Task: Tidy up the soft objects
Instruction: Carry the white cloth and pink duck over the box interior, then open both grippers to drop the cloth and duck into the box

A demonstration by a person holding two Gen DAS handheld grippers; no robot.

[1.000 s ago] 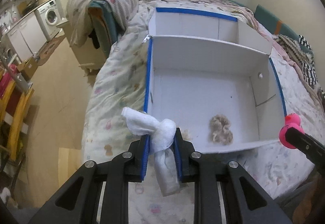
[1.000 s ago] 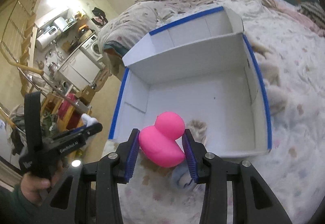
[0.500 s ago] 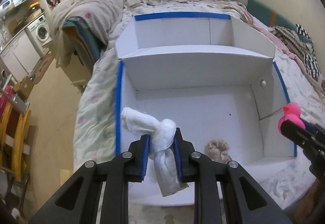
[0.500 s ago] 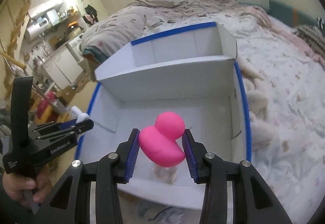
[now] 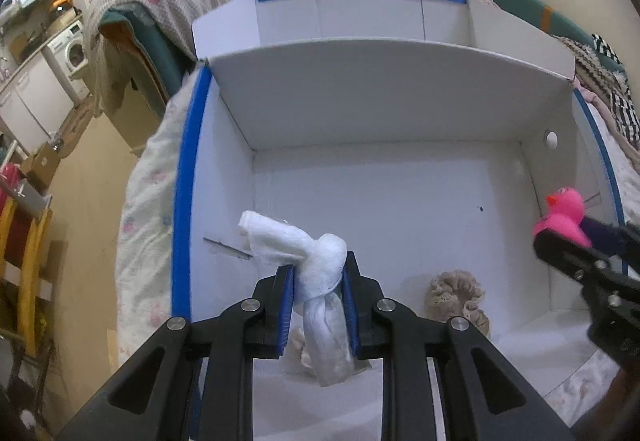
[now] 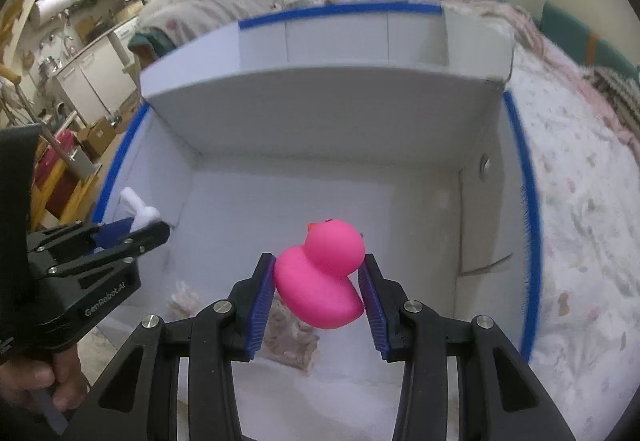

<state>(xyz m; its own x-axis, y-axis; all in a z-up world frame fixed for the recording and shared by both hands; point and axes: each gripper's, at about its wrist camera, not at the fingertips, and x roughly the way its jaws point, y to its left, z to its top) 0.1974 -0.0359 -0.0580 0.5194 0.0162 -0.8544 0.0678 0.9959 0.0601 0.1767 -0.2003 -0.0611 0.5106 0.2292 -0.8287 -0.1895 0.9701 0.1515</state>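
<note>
Over the bed: everything sits on a quilted bed (image 6: 580,201) whose patterned cover spreads off to the right.
Box: a white cardboard box (image 5: 400,113) with blue-taped rims lies on the bed; an upright divider splits it into a large near compartment and a narrow far one.
Right gripper: the right gripper (image 6: 318,287) is clamped on a pink rubber duck (image 6: 320,281), held above the floor of the near compartment, toward its right wall, beak pointing away.
Left gripper: the left gripper (image 5: 318,297) is pinched tight around a knotted white cloth (image 5: 312,265), one tail sticking out up-left and the other hanging down between the fingers; it hangs over the near compartment by the left wall.
Already inside: a beige frilly scrunchie-like bundle (image 5: 460,297) rests on the box floor near the front edge; another pale scrap shows under the left gripper, too hidden to name.
Step in hand: both items appear carried in over the near compartment, ready for placing, neither yet released.
Next move: probably lower each gripper toward bare floor, the cloth by the left wall and the duck by the right, clear of the beige bundle, then part the jaws.
Risk: the cloth's hanging tail may snag on a finger pad at release.
</note>
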